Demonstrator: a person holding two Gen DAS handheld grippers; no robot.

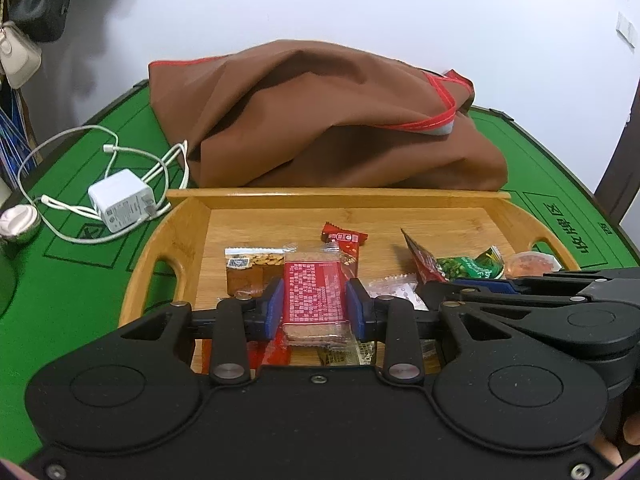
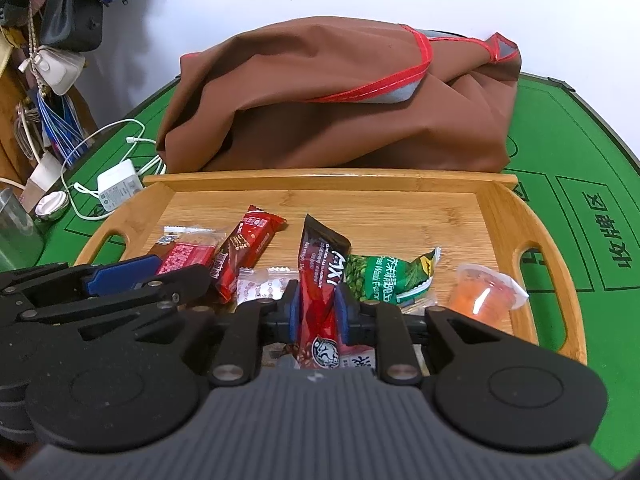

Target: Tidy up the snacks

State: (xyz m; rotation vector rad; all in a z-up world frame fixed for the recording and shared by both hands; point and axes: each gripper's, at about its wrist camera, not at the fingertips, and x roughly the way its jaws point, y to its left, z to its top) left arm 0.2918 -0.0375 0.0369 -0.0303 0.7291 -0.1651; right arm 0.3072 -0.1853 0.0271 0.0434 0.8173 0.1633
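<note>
Left tool: its blue pads are pressing both sides of a clear-wrapped biscuit pack with a red label, gripping it just above the near part of the tray.
Right tool: its blue pads are flanking a long red stick packet; whether they are pressing on it or standing just off it I cannot tell.
Red stick packet: it is running from between the pads toward the far side, its dark top end pointing away.
Tray: a bamboo tray with cut-out handles is sitting on the green desk, holding all the snacks.
Other snacks: a green pea packet is lying just right of the stick packet; an orange jelly cup is sitting near the right handle; a red chocolate bar wrapper is lying left of centre; a peanut sachet is lying at the left.
Behind the tray: a brown cloth bag with red trim is slumping against the far rim.
Left of the tray: a white charger with its cable is lying on the desk.
</note>
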